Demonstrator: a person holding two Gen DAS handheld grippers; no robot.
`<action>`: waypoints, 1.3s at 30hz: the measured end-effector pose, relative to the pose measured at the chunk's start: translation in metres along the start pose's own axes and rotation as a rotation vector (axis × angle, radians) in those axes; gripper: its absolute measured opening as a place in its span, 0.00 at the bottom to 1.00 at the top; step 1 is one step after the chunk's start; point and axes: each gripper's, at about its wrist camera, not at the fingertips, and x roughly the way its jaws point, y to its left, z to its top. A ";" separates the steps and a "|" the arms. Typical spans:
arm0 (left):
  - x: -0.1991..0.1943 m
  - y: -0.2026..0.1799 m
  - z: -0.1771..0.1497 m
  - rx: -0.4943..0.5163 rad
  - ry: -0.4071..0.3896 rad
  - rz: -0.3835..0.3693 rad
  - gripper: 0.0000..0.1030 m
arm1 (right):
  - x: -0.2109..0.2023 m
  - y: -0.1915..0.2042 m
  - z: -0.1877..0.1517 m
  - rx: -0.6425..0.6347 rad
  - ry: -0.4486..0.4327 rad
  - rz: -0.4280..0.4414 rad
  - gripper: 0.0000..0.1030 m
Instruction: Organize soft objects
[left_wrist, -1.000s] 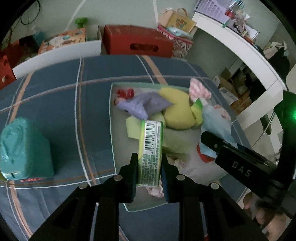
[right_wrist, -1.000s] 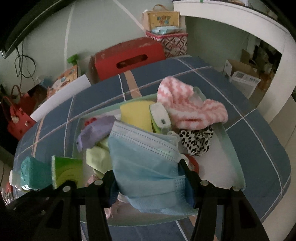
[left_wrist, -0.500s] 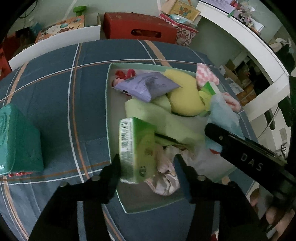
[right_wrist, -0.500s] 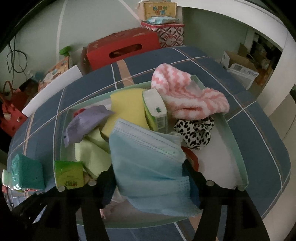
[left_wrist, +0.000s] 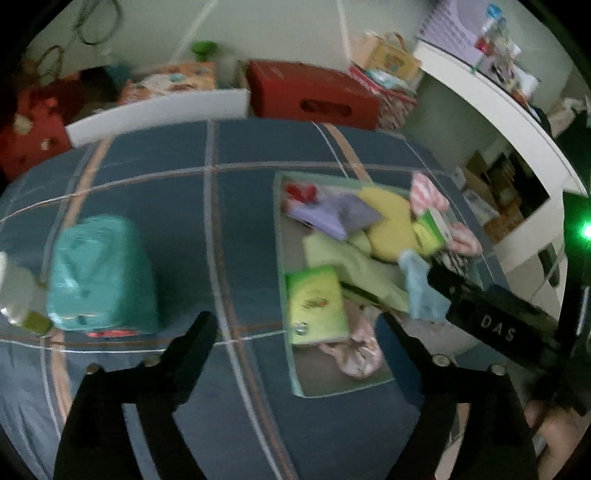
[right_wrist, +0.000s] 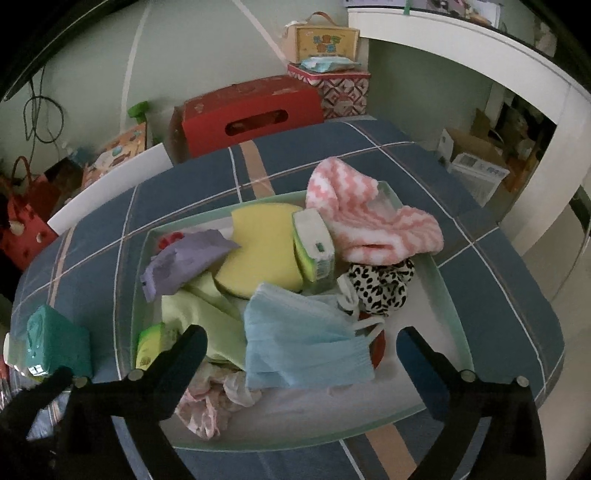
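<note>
Standing wide apart, the jaws of the left gripper (left_wrist: 295, 325) have just been opening and grip nothing. The green tissue pack (left_wrist: 317, 304) lies flat in the near left corner of the pale green tray (left_wrist: 291, 369), touching no finger, partly over a pink crumpled cloth (left_wrist: 354, 354).

The right gripper (right_wrist: 299, 339) has likewise just been opening and now stands at its widest. The blue face mask (right_wrist: 303, 339) rests in the tray (right_wrist: 448, 306) between the spread fingers, free of both pads, lying on a light green cloth (right_wrist: 195, 310).

Further tray contents: a yellow sponge (right_wrist: 262, 243), a purple packet (right_wrist: 184, 262), a second green pack standing on edge (right_wrist: 314, 247), a pink and white striped cloth (right_wrist: 369, 221) draped over the far right rim, and a leopard-print scrunchie (right_wrist: 380, 284).

The tray sits on a blue checked tabletop (left_wrist: 236, 221). A teal package (left_wrist: 99, 273) stands on that surface, well apart to the tray's left. Left view is blurred.
</note>
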 end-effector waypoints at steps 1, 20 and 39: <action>-0.004 0.005 0.000 -0.010 -0.016 0.015 0.92 | 0.000 0.002 -0.001 -0.005 0.001 -0.002 1.00; -0.045 0.105 -0.044 -0.239 -0.065 0.360 0.96 | -0.017 0.068 -0.045 -0.181 0.019 0.059 1.00; -0.037 0.109 -0.065 -0.218 0.012 0.455 0.96 | -0.019 0.090 -0.062 -0.244 0.023 0.073 1.00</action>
